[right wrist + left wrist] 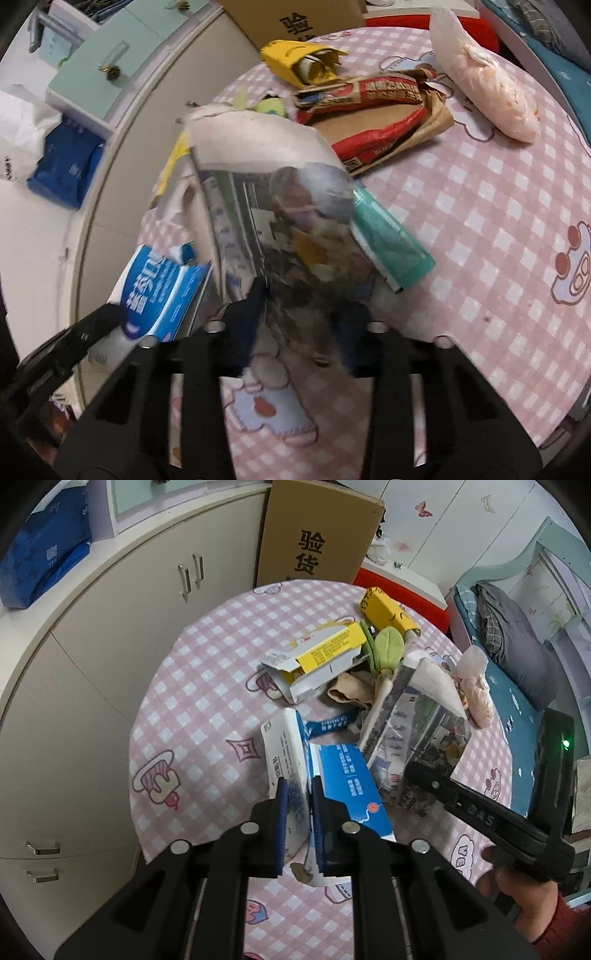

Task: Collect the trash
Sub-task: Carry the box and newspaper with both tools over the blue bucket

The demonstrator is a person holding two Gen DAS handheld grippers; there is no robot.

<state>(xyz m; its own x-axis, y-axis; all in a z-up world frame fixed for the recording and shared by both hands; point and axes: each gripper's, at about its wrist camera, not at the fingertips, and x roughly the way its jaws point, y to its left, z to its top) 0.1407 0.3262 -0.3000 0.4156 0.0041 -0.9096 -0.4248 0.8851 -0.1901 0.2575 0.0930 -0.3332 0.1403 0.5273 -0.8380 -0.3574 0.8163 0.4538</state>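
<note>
My left gripper [300, 801] is shut on a torn blue and white carton [295, 760], held over the pink checked table [207, 686]. The carton also shows in the right wrist view [162, 291]. My right gripper [299, 314] is shut on a folded newspaper [273, 206], lifted and tilted; it also shows in the left wrist view [417, 731], with the right gripper [424, 775] at its lower edge. More trash lies on the table: a yellow and white box [325, 657], a yellow packet [388, 609], a red wrapper [376, 107], a teal tube [391, 243] and a pink plastic bag [491, 85].
A cream cabinet [110, 657] curves round the table's left. A brown cardboard box [317, 535] stands behind the table. A bed with a grey pillow [517, 638] lies to the right. A green plush toy [384, 646] lies among the trash.
</note>
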